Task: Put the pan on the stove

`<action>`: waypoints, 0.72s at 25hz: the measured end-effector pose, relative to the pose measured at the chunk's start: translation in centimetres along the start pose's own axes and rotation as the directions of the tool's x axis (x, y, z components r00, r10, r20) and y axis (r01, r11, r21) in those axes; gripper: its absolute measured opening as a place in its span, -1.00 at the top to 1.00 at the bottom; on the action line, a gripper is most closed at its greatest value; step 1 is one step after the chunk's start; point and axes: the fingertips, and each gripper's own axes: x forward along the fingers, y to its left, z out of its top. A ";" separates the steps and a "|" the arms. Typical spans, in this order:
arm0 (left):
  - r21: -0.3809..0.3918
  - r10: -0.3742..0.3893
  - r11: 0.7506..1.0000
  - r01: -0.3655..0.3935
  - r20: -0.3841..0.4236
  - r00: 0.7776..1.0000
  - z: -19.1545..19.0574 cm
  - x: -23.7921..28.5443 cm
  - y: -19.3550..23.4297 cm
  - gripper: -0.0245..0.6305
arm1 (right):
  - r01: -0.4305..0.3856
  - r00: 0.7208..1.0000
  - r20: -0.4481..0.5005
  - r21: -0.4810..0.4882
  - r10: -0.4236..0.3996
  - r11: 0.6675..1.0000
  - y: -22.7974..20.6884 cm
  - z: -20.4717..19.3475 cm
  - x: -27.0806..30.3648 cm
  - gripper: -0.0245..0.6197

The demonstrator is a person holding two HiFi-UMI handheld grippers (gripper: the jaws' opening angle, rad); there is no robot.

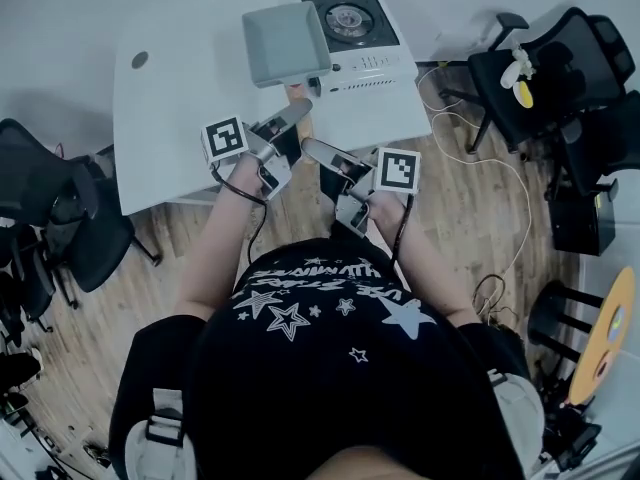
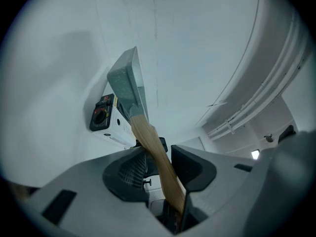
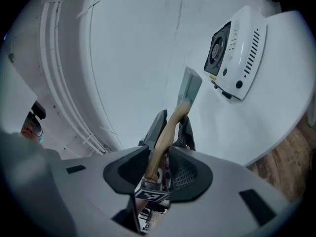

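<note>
Wood, pale and gently curved: the one handle (image 2: pixel 157 154) runs between the dark ribbed fingers (image 2: pixel 123 174) of the left gripper (image 1: pixel 292 116), which clamp it. The right gripper (image 1: pixel 318 153) is clenched on the handle's end just behind. The two grippers carry one pan (image 1: pixel 285 43), square, grey-green and shallow-walled, held over the white tabletop (image 1: pixel 170 118). In the head view its right edge overlaps the left side of the single white stove (image 1: pixel 372 63). The stove is boxy, with one round burner, a row of vent slots and a dial. Its lettering is too small to read.
</note>
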 end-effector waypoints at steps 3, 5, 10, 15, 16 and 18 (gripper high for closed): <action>0.010 -0.011 1.000 0.011 0.012 1.000 0.8 2.7 -0.3 0.48 | -0.013 1.000 -0.008 0.008 0.013 1.000 -0.6 2.5 -0.8 0.51; 0.009 -0.013 1.000 0.013 0.020 1.000 1.1 4.5 -0.4 0.48 | -0.019 1.000 -0.016 0.010 0.019 1.000 -1.1 4.1 -1.5 0.51; 0.009 -0.007 1.000 0.006 0.035 0.999 1.7 7.9 -0.1 0.48 | -0.036 0.999 -0.030 0.014 0.036 0.999 -1.9 7.3 -2.7 0.51; 0.016 0.006 1.000 -0.006 0.038 0.999 1.8 11.1 0.4 0.48 | -0.037 0.998 -0.043 0.013 0.037 0.999 -3.0 10.0 -4.5 0.51; 0.017 0.014 1.000 -0.014 0.037 0.999 1.9 11.7 0.6 0.47 | -0.036 0.998 -0.044 0.014 0.037 0.999 -3.2 10.5 -4.7 0.51; 0.010 0.033 0.999 -0.034 0.033 0.999 2.0 12.8 1.3 0.48 | -0.037 0.998 -0.044 0.018 0.037 0.999 -3.6 11.5 -5.2 0.51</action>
